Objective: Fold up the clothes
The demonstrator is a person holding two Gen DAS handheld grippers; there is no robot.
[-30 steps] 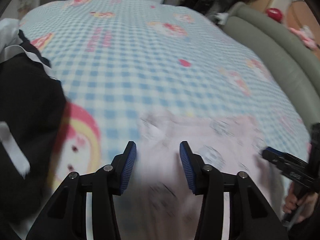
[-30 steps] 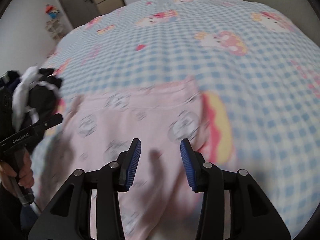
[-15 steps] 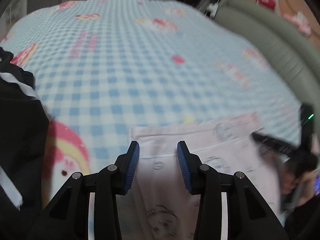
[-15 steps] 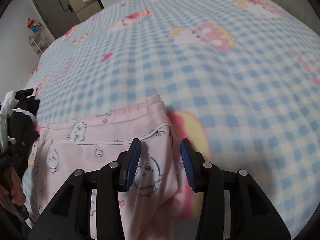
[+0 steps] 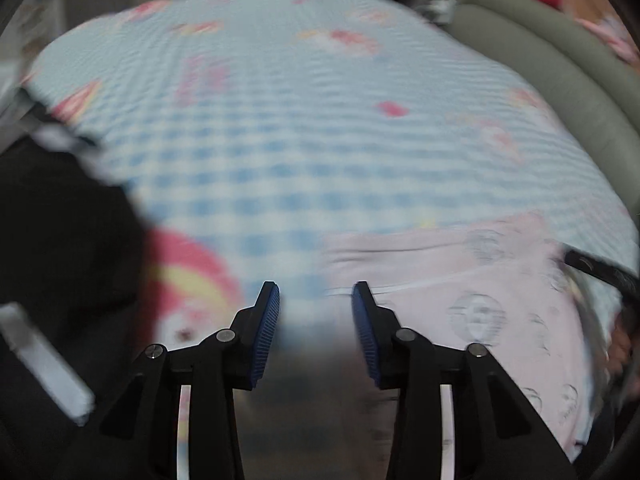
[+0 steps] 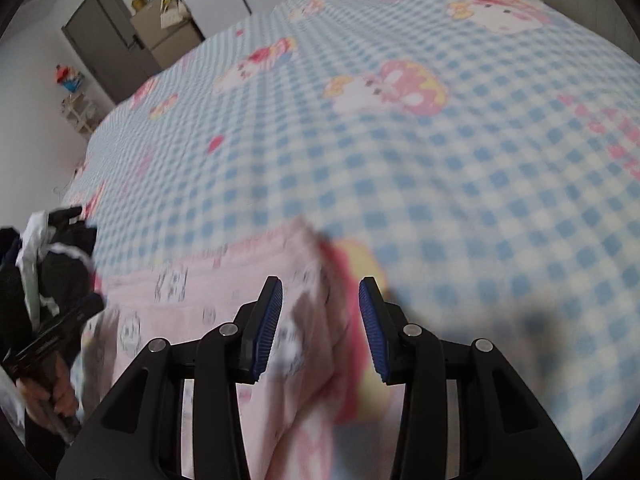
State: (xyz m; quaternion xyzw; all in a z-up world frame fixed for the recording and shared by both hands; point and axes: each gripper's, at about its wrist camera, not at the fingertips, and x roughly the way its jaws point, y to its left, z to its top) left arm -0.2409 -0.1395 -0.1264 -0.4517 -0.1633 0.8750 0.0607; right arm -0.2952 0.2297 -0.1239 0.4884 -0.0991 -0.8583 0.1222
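Observation:
A pale pink garment [image 5: 472,304] printed with small cartoon faces lies flat on the blue-checked bedspread [image 5: 304,128]. My left gripper [image 5: 315,320] hangs open over the garment's upper left corner, nothing between its blue pads. In the right wrist view the same pink garment [image 6: 192,304] spreads to the left, and my right gripper [image 6: 320,316] stands open above its upper right corner. Both views are blurred by motion. The left gripper's body [image 6: 52,336] and a hand [image 6: 52,396] show at the lower left of the right wrist view.
A heap of black and white clothes [image 5: 52,264] lies at the left of the bedspread; the right wrist view has the heap [image 6: 44,264] too. A grey padded bed edge [image 5: 560,80] runs along the right. A dark door [image 6: 108,48] and a shelf stand beyond the bed.
Both grippers have shifted outward: the left now sits over the garment's left corner, the right over its right corner. The pink garment lies flatter and both stay open.

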